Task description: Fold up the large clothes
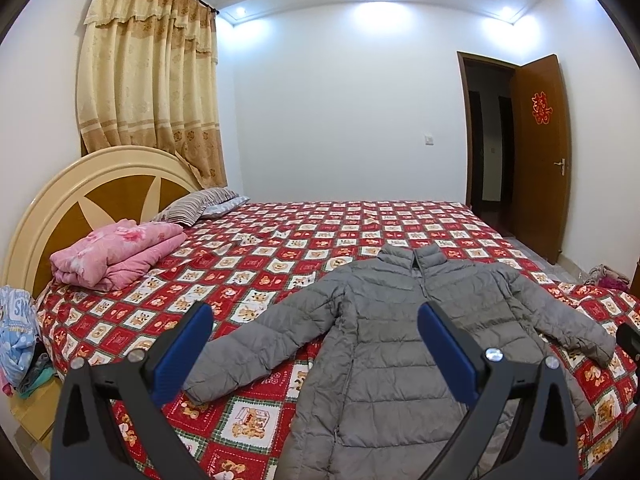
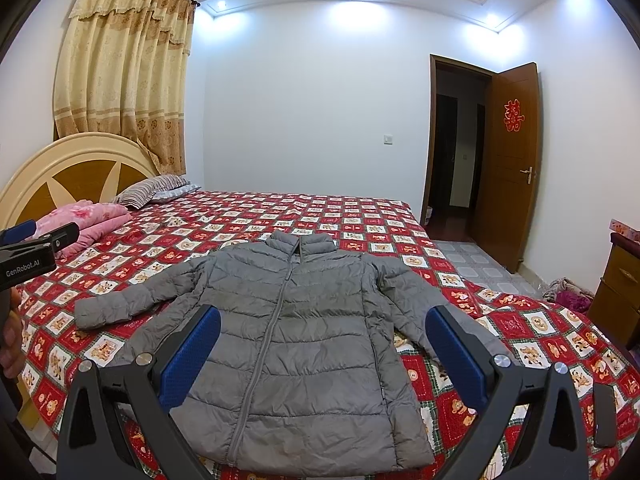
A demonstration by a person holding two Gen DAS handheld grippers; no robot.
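Observation:
A grey quilted puffer jacket (image 2: 296,332) lies flat and zipped on the bed, front up, collar toward the far side, both sleeves spread outward. It also shows in the left wrist view (image 1: 384,340). My left gripper (image 1: 316,320) is open and empty, held above the jacket's left half, near its left sleeve (image 1: 256,344). My right gripper (image 2: 324,328) is open and empty, held above the jacket's lower body. The left gripper's body also shows at the left edge of the right wrist view (image 2: 28,256).
The bed has a red patterned cover (image 2: 360,216). A folded pink blanket (image 1: 116,252) and striped pillows (image 1: 200,204) lie by the headboard (image 1: 80,196). An open door (image 2: 508,168) and clothes on the floor (image 2: 568,292) are at the right. A wooden cabinet (image 2: 620,280) stands at the far right.

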